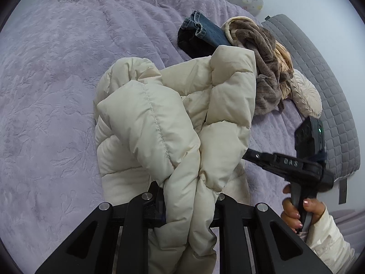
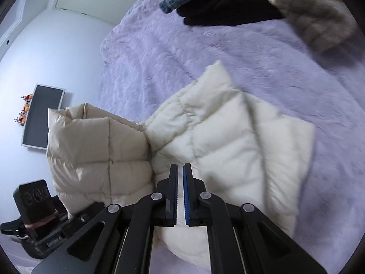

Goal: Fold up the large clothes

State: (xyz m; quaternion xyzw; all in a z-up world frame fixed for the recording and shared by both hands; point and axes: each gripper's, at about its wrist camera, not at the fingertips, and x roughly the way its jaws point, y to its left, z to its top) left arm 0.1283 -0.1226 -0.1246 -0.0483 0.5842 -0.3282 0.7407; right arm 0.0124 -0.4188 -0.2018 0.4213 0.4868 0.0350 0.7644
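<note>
A cream quilted puffer jacket (image 1: 173, 118) lies bunched on a lilac bedspread (image 1: 57, 91). My left gripper (image 1: 187, 196) is shut on a thick fold of the jacket, which bulges up between its fingers and hides the tips. In the right wrist view the jacket (image 2: 228, 141) lies partly flat on the bed, with one part raised at the left. My right gripper (image 2: 180, 171) is shut with nothing between its blue pads, just above the jacket. It also shows in the left wrist view (image 1: 285, 162), held by a hand beside the jacket's right edge.
Folded blue jeans (image 1: 205, 32) on a black garment and a crumpled brown fleece (image 1: 262, 52) lie beyond the jacket. A grey quilted pad (image 1: 319, 68) and a pale cushion (image 1: 305, 91) lie at the right. The left gripper's body (image 2: 34, 210) is at lower left.
</note>
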